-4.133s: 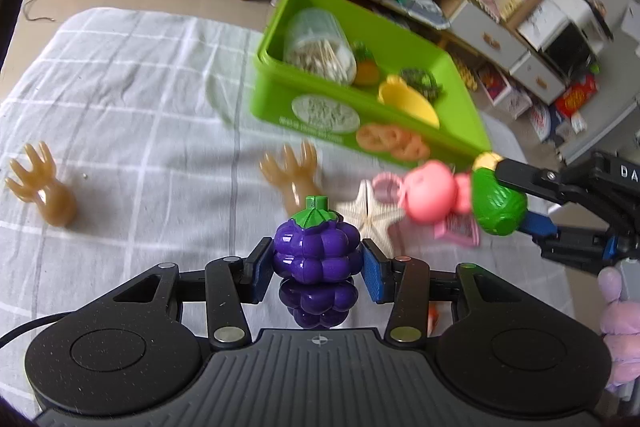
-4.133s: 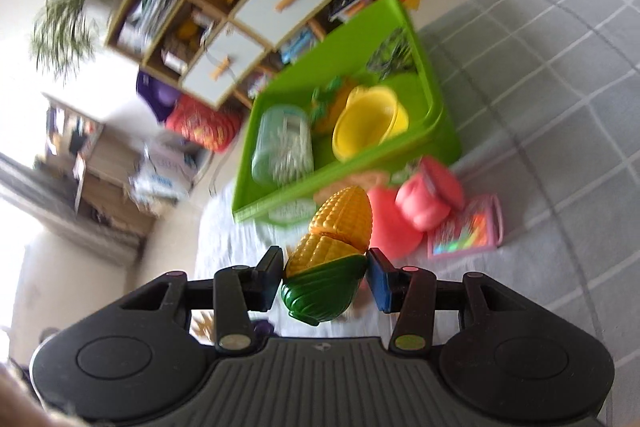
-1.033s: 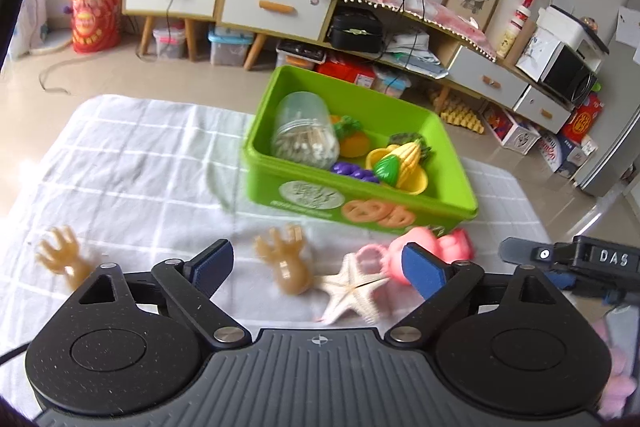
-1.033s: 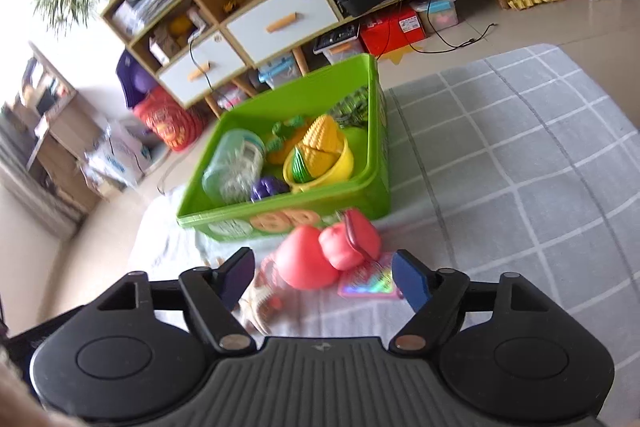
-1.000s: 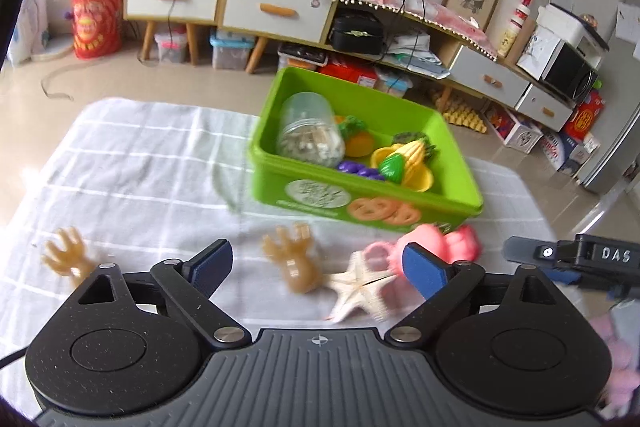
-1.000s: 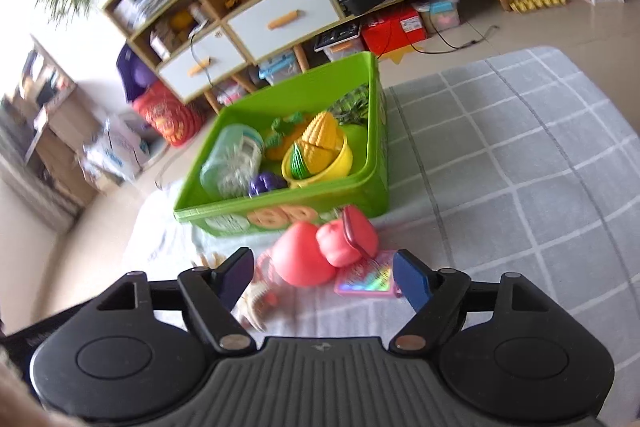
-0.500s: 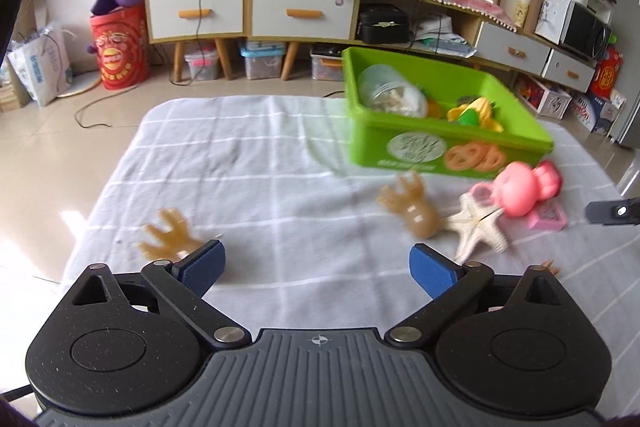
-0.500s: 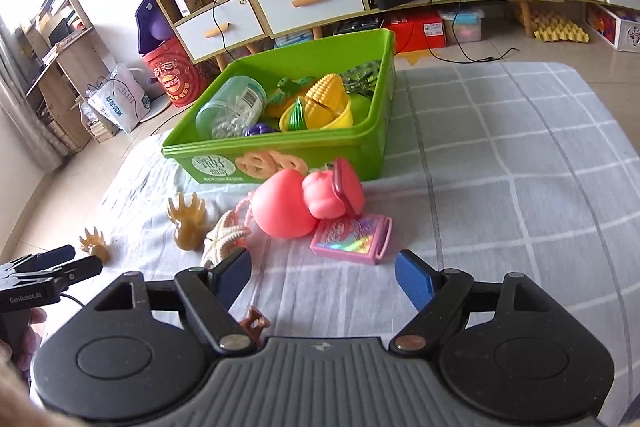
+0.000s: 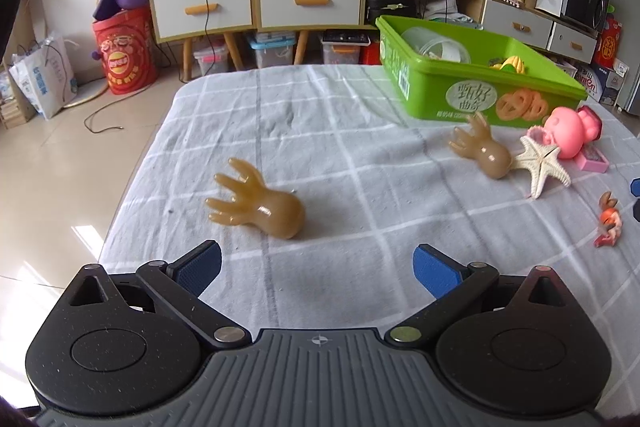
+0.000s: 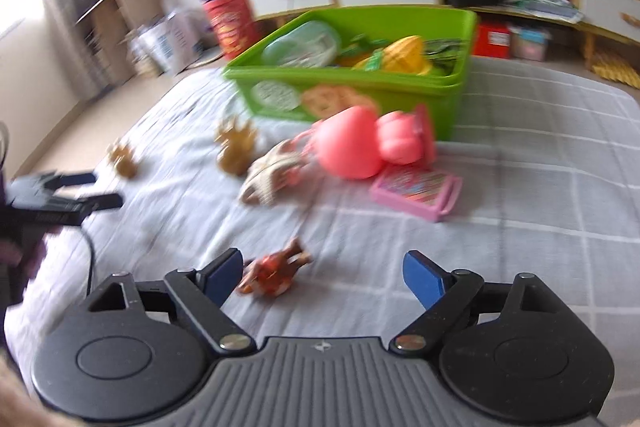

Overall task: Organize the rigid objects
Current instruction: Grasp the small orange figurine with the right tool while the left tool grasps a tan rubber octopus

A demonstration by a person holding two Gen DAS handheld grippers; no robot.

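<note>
The right gripper (image 10: 320, 277) hangs over the grey checked cloth (image 10: 520, 211), jaws opening, nothing pinched. Near its left pad lies a small brown figurine (image 10: 274, 269). Beyond that, a pink pig toy (image 10: 360, 143) rests against the green bin (image 10: 400, 89).

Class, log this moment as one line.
left hand-held gripper: opening, empty | right hand-held gripper: opening, empty | amber rubbery hand toy: on cloth
</note>
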